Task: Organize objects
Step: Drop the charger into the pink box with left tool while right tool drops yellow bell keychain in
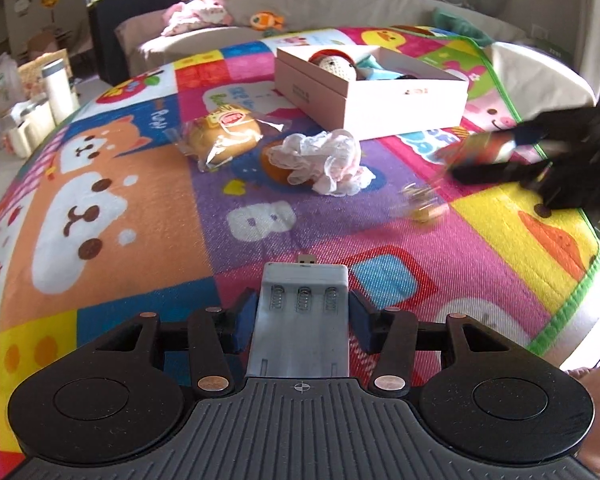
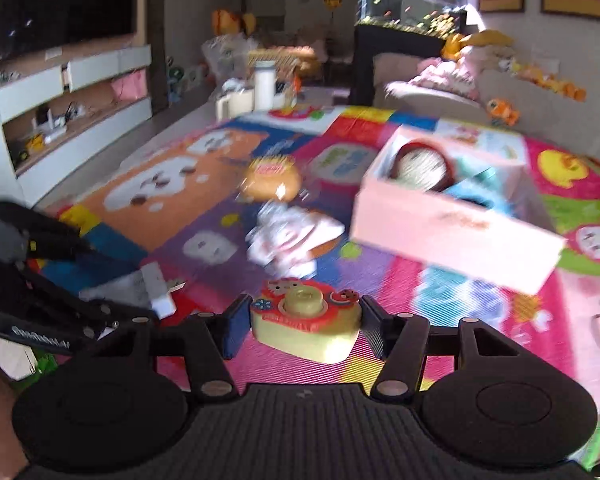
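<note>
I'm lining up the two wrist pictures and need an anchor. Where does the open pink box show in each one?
Left wrist view: the pink box sits upper middle, right of centre, on the far part of the play mat.
Right wrist view: the same box is at right of centre, blurred, its long side facing the camera.
Shared landmark: the wrapped bun lies left of the box in both.

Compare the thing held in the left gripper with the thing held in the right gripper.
The battery charger is plain grey and white; the toy camera is yellow with red trim and cartoon stickers. The battery charger is a long flat slab with three springs and a USB plug; the toy camera is short and chunky with a round lens. Each sits between a gripper's blue pads above the colourful mat.
</note>
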Demonstrator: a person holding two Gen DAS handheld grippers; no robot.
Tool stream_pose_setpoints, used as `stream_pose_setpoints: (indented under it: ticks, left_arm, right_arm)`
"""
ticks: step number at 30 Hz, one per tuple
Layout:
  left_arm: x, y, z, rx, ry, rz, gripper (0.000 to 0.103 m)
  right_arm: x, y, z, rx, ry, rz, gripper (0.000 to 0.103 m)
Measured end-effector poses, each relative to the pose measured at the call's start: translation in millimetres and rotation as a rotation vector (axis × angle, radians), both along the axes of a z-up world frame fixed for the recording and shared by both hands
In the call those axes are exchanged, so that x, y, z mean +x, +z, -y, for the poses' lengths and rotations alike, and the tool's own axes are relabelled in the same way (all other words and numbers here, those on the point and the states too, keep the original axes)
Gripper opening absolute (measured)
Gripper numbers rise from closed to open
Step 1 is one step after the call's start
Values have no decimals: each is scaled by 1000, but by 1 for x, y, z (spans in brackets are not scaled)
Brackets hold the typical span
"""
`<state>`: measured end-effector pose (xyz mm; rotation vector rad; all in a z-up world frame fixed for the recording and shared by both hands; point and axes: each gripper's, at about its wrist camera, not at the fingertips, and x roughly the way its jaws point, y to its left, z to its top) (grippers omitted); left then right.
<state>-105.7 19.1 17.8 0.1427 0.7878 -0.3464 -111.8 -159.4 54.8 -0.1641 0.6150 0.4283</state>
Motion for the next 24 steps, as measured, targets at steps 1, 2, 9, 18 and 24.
stream_pose_setpoints:
  ticks: [1,2,9,18,24]
  left_arm:
    - [0,1,2,-5,-3,-1,53]
    - [1,3,3,-23,-13,-2,53]
    - [47,59,25,-147,-48,92,53]
    - [179,96,110,-235,3,203,53]
    - [218,36,117,-296,85,26,52]
  right_arm:
    - [-3,10,11,26,-18,16,58]
    - [-5,20,22,54,-37,34,58]
    - [-13,65,89,152,-196,184,58]
    - [11,57,120,179,-288,197,58]
    - [23,51,129,165,-307,173,58]
